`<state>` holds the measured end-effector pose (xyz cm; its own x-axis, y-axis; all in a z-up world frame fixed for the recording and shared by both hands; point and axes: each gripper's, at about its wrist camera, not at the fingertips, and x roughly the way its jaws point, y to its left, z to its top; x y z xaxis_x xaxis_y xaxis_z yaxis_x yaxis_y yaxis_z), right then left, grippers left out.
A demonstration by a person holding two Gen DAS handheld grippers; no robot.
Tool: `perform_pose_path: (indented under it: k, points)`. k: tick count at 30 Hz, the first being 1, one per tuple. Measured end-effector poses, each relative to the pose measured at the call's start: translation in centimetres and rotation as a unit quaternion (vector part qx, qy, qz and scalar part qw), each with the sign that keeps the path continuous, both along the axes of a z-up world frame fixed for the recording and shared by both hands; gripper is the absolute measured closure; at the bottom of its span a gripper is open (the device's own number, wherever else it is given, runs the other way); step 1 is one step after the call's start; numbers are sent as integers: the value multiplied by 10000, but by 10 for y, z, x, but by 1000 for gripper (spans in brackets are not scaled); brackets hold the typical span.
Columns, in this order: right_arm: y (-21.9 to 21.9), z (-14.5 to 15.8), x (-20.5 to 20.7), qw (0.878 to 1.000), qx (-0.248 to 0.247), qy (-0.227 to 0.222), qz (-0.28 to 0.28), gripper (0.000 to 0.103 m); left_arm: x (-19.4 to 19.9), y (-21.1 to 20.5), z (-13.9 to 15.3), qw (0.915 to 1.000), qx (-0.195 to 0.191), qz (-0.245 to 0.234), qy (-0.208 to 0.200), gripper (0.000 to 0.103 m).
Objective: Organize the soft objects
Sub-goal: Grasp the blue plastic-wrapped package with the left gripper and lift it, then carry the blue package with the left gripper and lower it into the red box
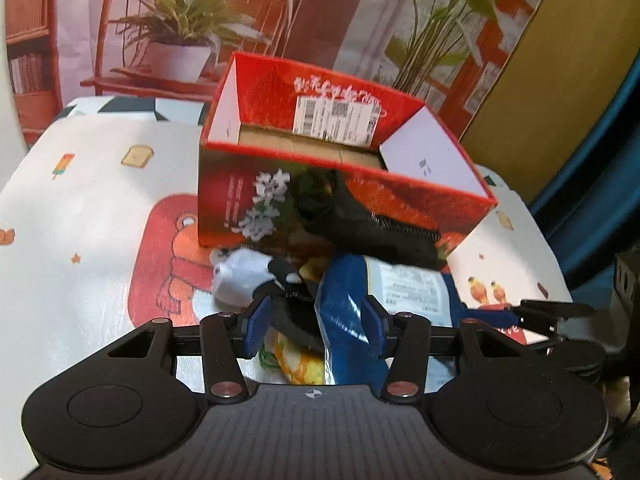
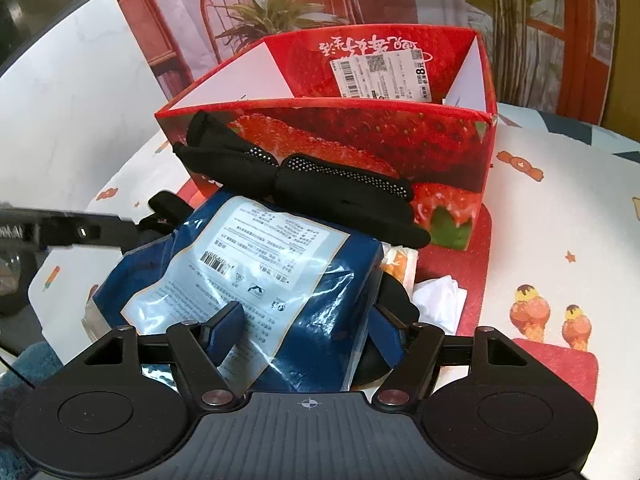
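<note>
Both grippers at the blue foil pouch, with the open strawberry-printed box behind. We see the blue pouch (image 2: 256, 276) lying on top of a heap of soft things at 6 o'clock of the red box (image 2: 332, 148), on the patterned surface (image 1: 80, 184).

The right gripper (image 2: 308, 332) straddles the pouch's near end; its fingers (image 2: 226, 326) stand partly drawn in, 1 pad lying on the printed face and the other against the blue side, so we judge a broad pinch on the pouch. The left gripper (image 1: 316, 328) has its fingers (image 1: 256, 326) half-closed around the pouch's blue edge and a black strap beneath it; whether the strap is truly caught we cannot tell.

Leaning on the box front, at 12 o'clock of the pouch, lies a pair of black dotted gloves (image 2: 320, 188). A white plush toy (image 1: 240, 276) sits at 9 o'clock of the pouch, and a yellow packet (image 1: 298, 364) lies under it.

Risks, in our judgement:
1. The slick foil may slide out of a broad, shallow pinch as the pouch lifts.
2. A strap caught with the pouch would drag neighbouring items off the heap.
3. The gloves, touching the pouch's far edge, may topple.
4. 2 grippers pulling apart could tear or burst the air-filled pouch.
5. A low carry could knock the box's near wall.
</note>
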<state>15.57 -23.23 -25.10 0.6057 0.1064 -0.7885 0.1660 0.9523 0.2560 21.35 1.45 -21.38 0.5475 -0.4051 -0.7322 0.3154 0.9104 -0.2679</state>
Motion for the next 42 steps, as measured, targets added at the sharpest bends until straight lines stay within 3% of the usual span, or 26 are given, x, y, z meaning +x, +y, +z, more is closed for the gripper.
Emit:
perform_pose_path:
  k: [3,8,14,16,17,20,24,32,38,42]
  points:
    - [3,2,-3,10000,-75,35,41,37,5,-5,-2,9999,-35,-152,66,51]
    - [3,-2,-3,9999,52,24,-93,37,14,-24,-34,9972,-68,-567,483,52]
    - [7,-12,1,9995,-3,-20,-322,35,28,-26,-48,9957,-314,-566,661,52]
    - [10,-10,2,9993,-8,-26,-363,37,26,-26,-45,9955,-323,-581,678,60]
    - [13,-7,2,9995,-46,-33,-321,43,23,-27,-41,9957,-269,-639,607,68]
    - [28,8,0,9990,-436,-92,-62,57,13,-25,-30,9953,-226,-833,428,77]
    - [35,31,-9,9966,-764,-287,107,72,1,-15,-15,9952,-336,-877,257,78]
    - [34,88,-9,9879,-1137,-896,560,74,3,-5,32,9944,-631,-776,-336,78]
    - [15,112,29,9799,-1441,-1206,668,75,37,-17,54,9929,-690,-534,-806,78]
    - [-6,120,62,9799,-1418,-1301,529,75,70,-25,66,9924,-702,-466,-900,78]
